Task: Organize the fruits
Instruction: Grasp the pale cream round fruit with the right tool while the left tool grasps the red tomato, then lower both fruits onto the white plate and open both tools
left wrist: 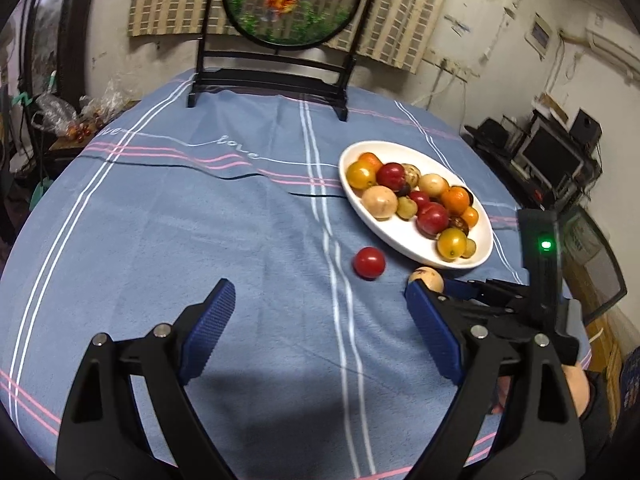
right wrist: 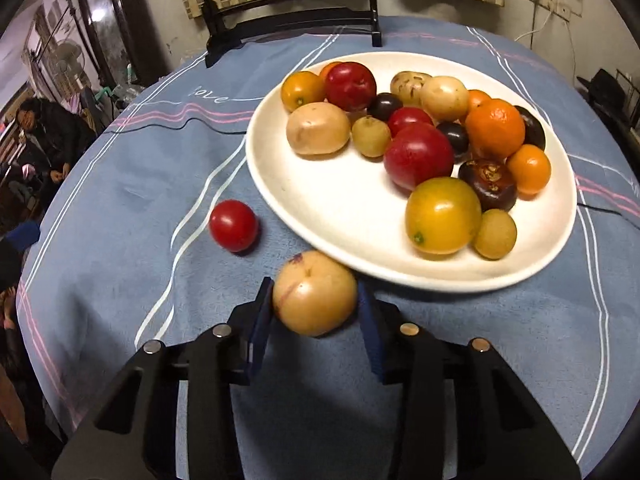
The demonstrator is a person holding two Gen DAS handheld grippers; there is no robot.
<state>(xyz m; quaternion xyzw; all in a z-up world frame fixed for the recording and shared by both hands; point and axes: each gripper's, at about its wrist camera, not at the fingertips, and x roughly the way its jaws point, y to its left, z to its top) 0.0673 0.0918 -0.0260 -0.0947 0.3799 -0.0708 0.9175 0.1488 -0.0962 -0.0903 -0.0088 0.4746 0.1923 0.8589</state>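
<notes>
A white oval plate (left wrist: 400,240) (right wrist: 340,208) holds several red, yellow, orange, tan and dark fruits on the blue striped cloth. A small red tomato (left wrist: 369,263) (right wrist: 233,225) lies loose on the cloth just left of the plate's near rim. A tan round fruit (right wrist: 314,294) (left wrist: 428,278) sits on the cloth against the plate's front edge, and my right gripper (right wrist: 314,300) (left wrist: 440,286) is shut on it, a blue pad touching each side. My left gripper (left wrist: 318,286) hangs open over bare cloth, nothing between its fingers, with the tomato just beyond it.
A black wooden stand (left wrist: 272,92) with a round embroidered screen stands at the table's far edge. A seated person (right wrist: 44,128) is beyond the table on the left. Bagged fruit (left wrist: 80,120) sits off the table's left; electronics shelves (left wrist: 552,156) off its right.
</notes>
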